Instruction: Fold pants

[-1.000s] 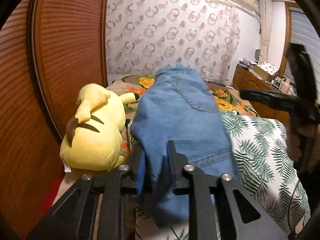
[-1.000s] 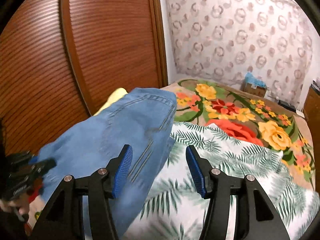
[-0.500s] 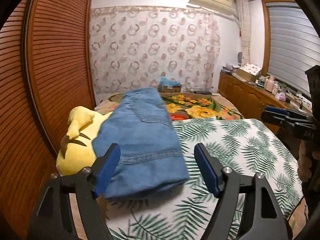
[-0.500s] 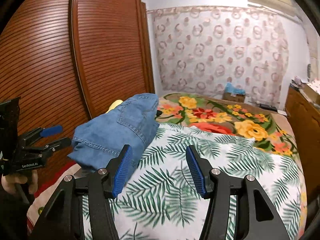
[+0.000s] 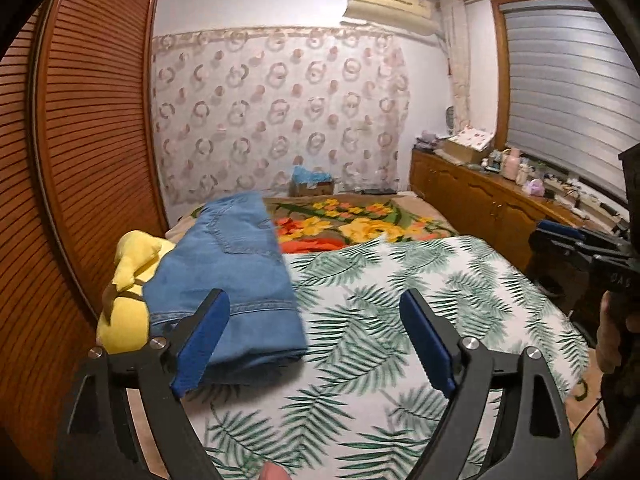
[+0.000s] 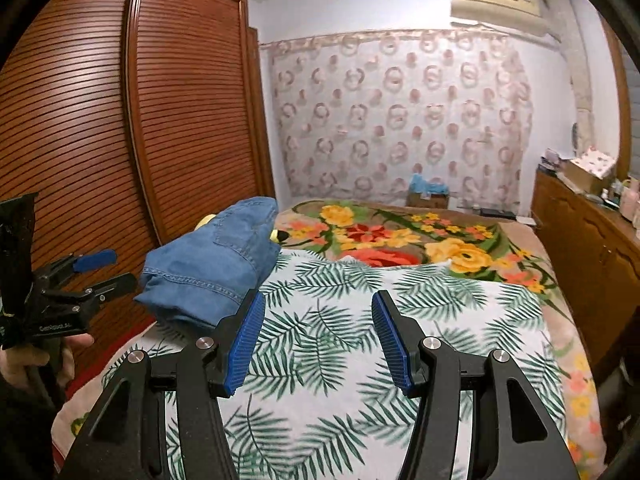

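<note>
The folded blue denim pants (image 5: 228, 268) lie on the left side of the bed, partly on a yellow plush toy (image 5: 128, 280); they also show in the right wrist view (image 6: 216, 264). My left gripper (image 5: 316, 340) is open and empty, held back from the pants over the leaf-print cover. My right gripper (image 6: 316, 340) is open and empty, to the right of the pants. Each gripper shows in the other's view: the right one (image 5: 580, 248), the left one (image 6: 92, 276).
The bed has a leaf-print cover (image 5: 420, 280) in front and a floral blanket (image 6: 400, 236) behind. A wooden louvred wardrobe (image 6: 120, 140) stands at the left. A low wooden cabinet (image 5: 480, 204) with clutter runs along the right. A cardboard box (image 5: 312, 184) sits by the curtain.
My left gripper let go of the pants, opened wide and drew back. The pants now lie folded on the plush toy. My right gripper also pulled back from the bed.
</note>
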`<control>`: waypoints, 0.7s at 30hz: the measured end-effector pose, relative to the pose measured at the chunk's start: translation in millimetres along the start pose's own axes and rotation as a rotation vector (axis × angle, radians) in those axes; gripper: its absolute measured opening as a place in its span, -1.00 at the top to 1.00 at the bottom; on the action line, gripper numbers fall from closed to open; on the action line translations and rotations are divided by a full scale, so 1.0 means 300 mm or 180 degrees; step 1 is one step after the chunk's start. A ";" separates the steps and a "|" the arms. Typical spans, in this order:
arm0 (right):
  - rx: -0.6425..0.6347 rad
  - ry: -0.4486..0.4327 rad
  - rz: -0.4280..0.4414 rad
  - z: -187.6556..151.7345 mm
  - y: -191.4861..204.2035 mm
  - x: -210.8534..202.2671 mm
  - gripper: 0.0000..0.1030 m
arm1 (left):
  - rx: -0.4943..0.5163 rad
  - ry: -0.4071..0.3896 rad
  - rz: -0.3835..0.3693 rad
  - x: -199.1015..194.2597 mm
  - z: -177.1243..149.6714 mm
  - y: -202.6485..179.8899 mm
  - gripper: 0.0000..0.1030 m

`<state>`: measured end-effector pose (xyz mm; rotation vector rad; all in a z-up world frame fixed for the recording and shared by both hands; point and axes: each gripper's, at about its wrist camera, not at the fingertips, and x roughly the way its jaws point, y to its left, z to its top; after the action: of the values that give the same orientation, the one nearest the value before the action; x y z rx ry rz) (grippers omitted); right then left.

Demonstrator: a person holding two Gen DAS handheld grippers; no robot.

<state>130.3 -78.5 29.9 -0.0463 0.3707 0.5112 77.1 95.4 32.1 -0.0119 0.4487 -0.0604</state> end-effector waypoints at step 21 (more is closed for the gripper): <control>0.0078 -0.0307 -0.0536 -0.032 0.094 -0.379 -0.41 | -0.0033 -0.0094 0.0054 -0.127 0.017 -0.224 -0.70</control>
<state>21.7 -108.5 63.0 -0.0287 0.2759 0.3412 41.4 30.6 55.0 -0.0191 0.4195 -0.0411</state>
